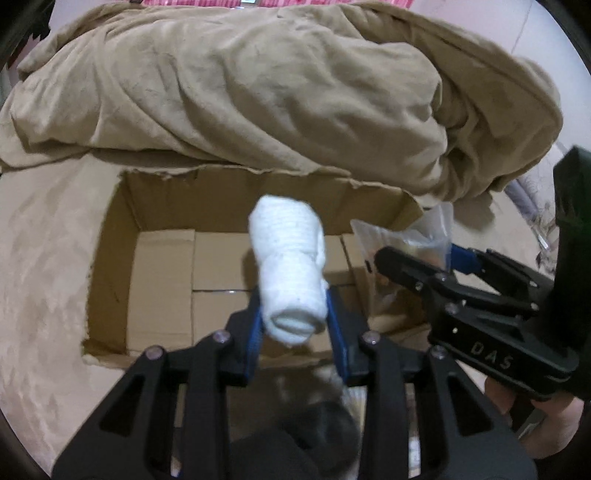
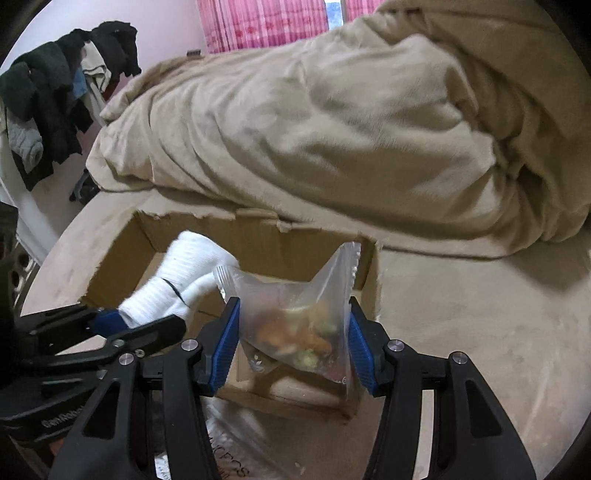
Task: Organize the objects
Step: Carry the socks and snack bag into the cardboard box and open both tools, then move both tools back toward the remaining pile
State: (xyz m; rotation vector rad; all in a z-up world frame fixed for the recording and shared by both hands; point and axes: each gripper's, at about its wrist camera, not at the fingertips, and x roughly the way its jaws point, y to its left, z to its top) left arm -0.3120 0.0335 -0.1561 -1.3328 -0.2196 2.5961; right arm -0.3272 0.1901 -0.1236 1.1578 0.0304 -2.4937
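My left gripper (image 1: 295, 325) is shut on a rolled white sock (image 1: 290, 266) and holds it above the open cardboard box (image 1: 159, 206). The sock also shows in the right wrist view (image 2: 181, 280), held by the left gripper (image 2: 122, 321). My right gripper (image 2: 293, 332) is shut on a clear plastic snack bag (image 2: 299, 314) with orange and green pieces inside, over the box's right end (image 2: 365, 266). In the left wrist view the right gripper (image 1: 424, 254) and the bag (image 1: 406, 232) are at the box's right side.
A rumpled tan blanket (image 1: 258, 85) lies just behind the box on the beige bed surface (image 1: 44, 258). Dark clothes (image 2: 48, 92) hang at the far left. Pink curtains (image 2: 258, 22) are at the back. A printed plastic bag (image 2: 229, 443) lies below my right gripper.
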